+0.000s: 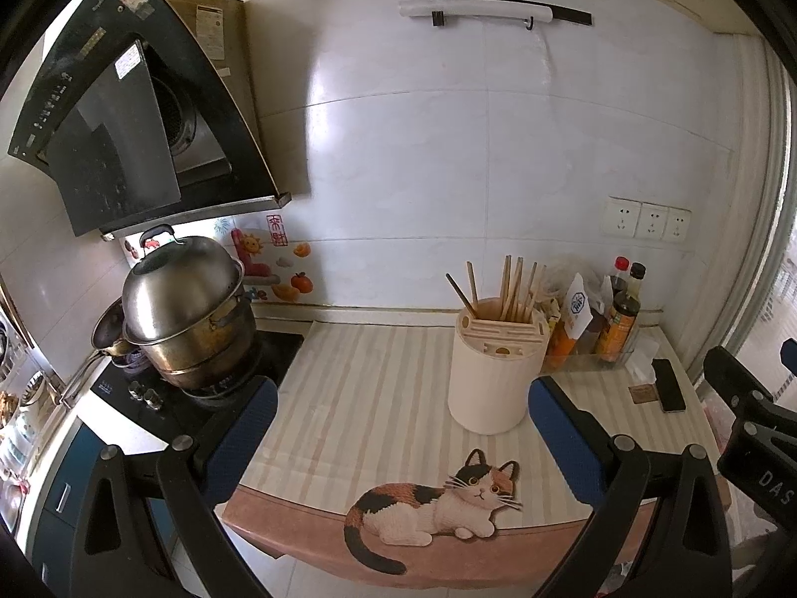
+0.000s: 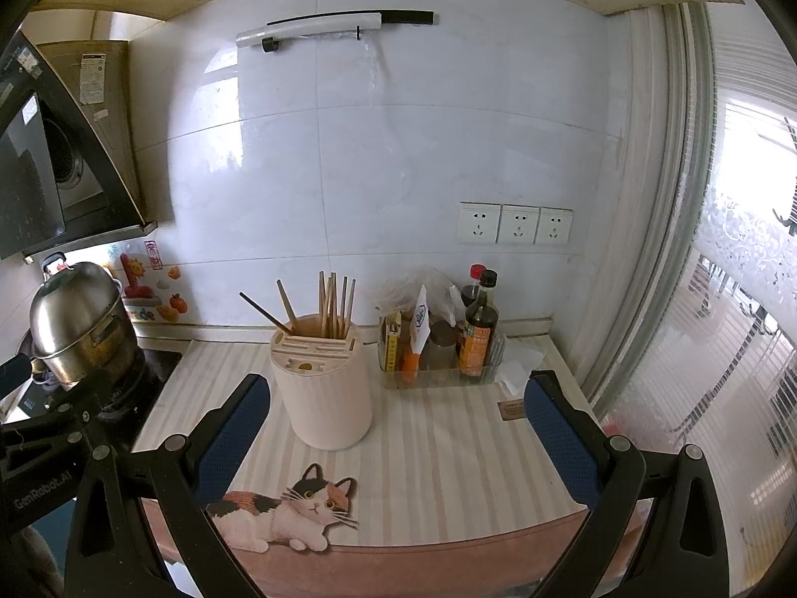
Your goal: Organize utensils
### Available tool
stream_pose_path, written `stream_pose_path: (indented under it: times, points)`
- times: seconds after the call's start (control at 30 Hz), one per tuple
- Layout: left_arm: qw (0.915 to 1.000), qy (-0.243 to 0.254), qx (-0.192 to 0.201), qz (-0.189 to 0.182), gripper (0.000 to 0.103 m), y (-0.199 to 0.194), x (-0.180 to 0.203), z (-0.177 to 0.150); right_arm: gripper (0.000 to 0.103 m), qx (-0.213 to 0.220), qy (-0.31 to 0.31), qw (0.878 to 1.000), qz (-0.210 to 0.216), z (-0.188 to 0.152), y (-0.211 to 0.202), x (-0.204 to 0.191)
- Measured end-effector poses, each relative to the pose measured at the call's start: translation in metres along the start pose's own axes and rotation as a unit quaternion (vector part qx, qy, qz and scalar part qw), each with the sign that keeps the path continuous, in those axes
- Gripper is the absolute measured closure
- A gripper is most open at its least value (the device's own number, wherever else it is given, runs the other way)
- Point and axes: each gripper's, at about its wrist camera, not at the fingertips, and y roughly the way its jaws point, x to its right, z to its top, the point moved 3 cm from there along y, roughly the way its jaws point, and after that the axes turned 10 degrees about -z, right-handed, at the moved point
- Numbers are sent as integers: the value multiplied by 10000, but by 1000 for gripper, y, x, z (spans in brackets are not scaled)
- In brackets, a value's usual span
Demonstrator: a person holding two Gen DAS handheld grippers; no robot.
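Standing upright on the striped counter mat (image 2: 438, 448), the cream utensil holder (image 1: 495, 373) has its chopsticks (image 1: 513, 289) poking from the top, ahead of both grippers and touching neither. The left gripper (image 1: 403, 428) has its jaws wide apart and empty, the holder just inside its right-hand finger. The right gripper (image 2: 398, 423) is likewise spread and empty, the holder nearer its left-hand finger.
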Motion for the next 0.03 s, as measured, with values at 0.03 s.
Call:
stream_pose_path:
  times: [0.03]
  points:
    - [10000,-16,-6,-21,0,0,0,0,0,3,1,10000,-2,0,0,0]
